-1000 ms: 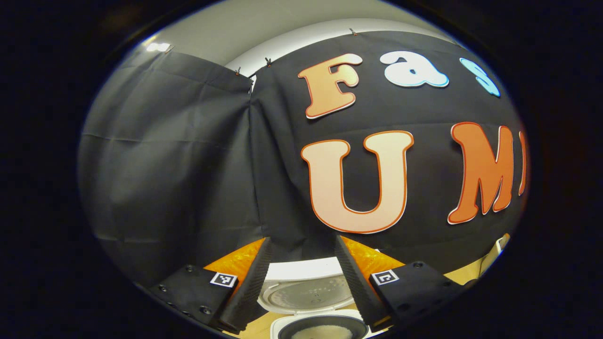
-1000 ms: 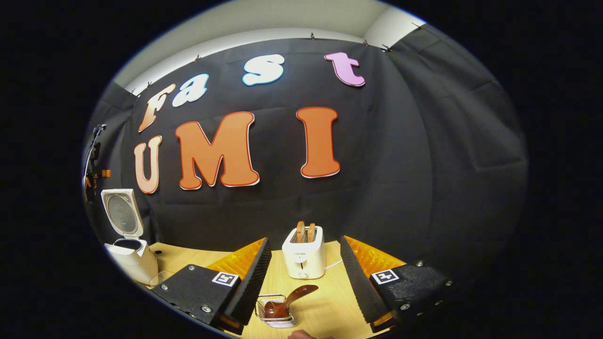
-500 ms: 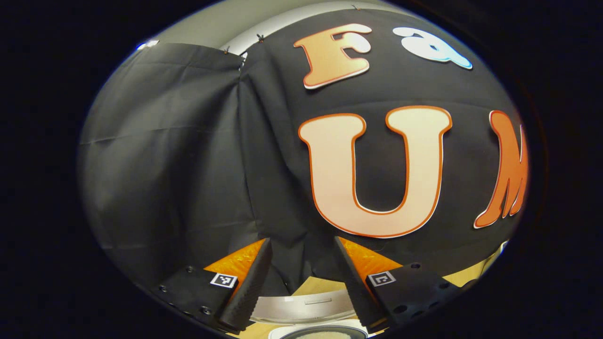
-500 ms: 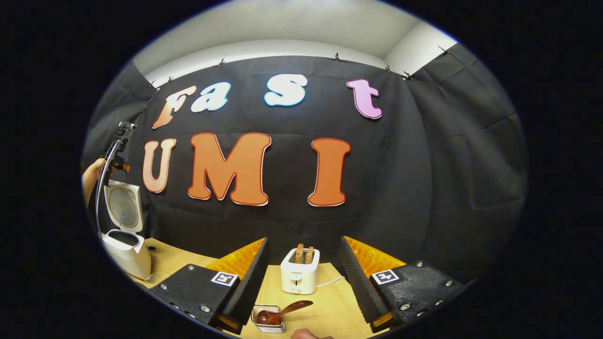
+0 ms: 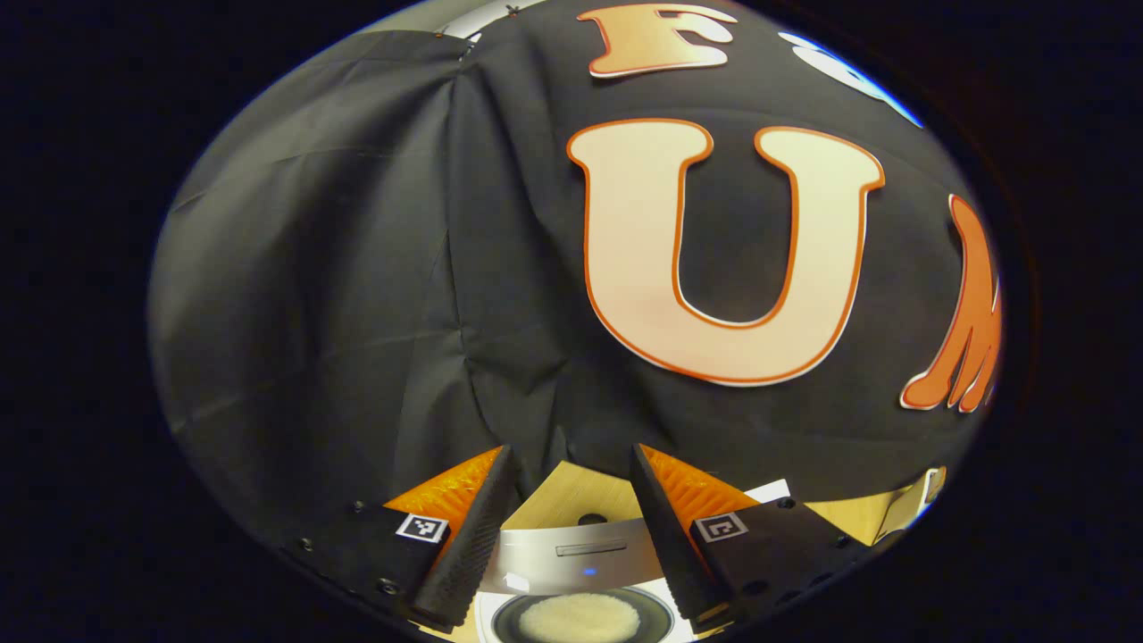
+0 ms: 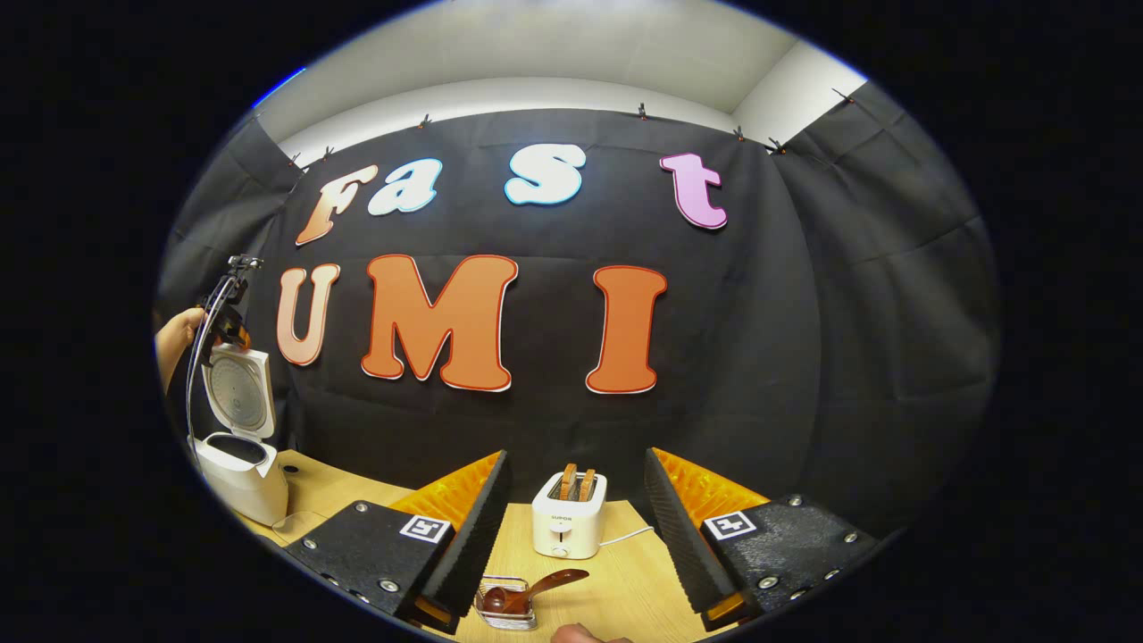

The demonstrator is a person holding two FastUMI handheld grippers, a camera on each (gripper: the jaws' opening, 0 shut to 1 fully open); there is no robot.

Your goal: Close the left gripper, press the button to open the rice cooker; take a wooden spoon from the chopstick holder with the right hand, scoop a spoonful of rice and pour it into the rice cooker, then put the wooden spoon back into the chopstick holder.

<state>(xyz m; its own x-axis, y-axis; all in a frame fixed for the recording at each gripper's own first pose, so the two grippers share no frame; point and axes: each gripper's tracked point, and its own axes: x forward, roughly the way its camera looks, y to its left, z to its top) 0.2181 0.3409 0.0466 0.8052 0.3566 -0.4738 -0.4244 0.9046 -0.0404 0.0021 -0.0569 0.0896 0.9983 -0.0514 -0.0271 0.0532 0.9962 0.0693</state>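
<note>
Both pairs of jaws stand wide apart and grip nothing. In the left gripper view, the left gripper hangs above the open rice cooker, whose raised lid shows edge-on as a silvery band between the fingers; below it the dark inner pot holds a pale mound of rice. A strip of wooden table runs behind the lid, against the black cloth wall.

In the right gripper view, going left to right: at the far left a hand holds the left gripper just above the cooker's upright lid, and the white rice cooker stands open on the table's left end. The right gripper hovers over the middle of the table. Between its fingers, low in the view, the wooden spoon lies tilted in the wire chopstick holder, handle pointing up to the right. Beyond it stands a white toaster with two slices of toast upright in its slots.
</note>
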